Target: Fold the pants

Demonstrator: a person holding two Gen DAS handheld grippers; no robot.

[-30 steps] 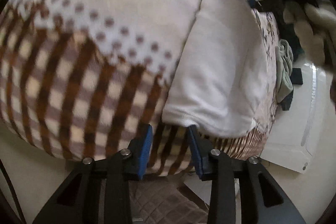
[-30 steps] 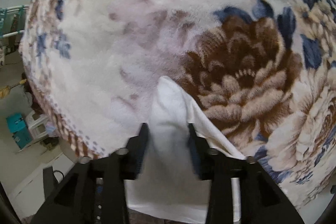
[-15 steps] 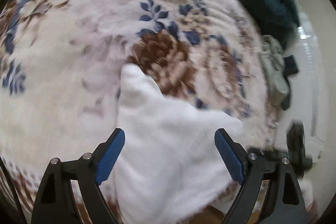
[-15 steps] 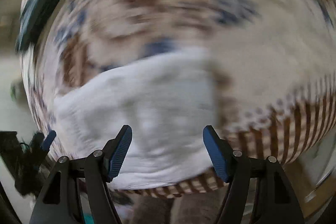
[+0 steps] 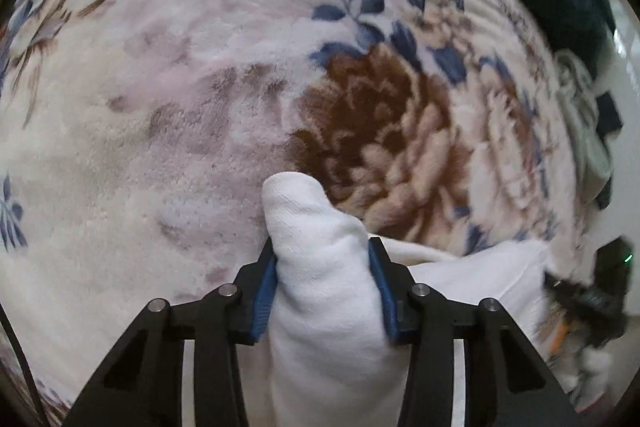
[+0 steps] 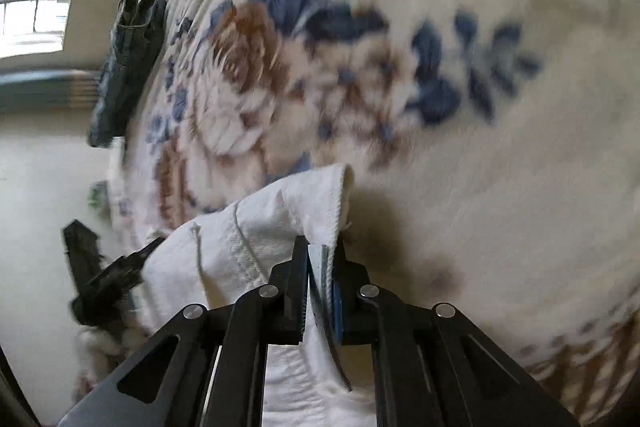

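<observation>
Pants on blanket | left claw just clamped pants | right claw just pinched hem

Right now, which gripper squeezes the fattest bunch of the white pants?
The left gripper: its jaws hold a thick bundle of white fleece pants; the right gripper pinches only a thin edge.

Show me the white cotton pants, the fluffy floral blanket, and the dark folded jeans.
white cotton pants [image 5: 320, 259], left wrist view, bunched fold.
fluffy floral blanket [image 5: 372, 115], left wrist view, brown flower.
dark folded jeans [image 6: 128, 67], right wrist view, middle.
</observation>
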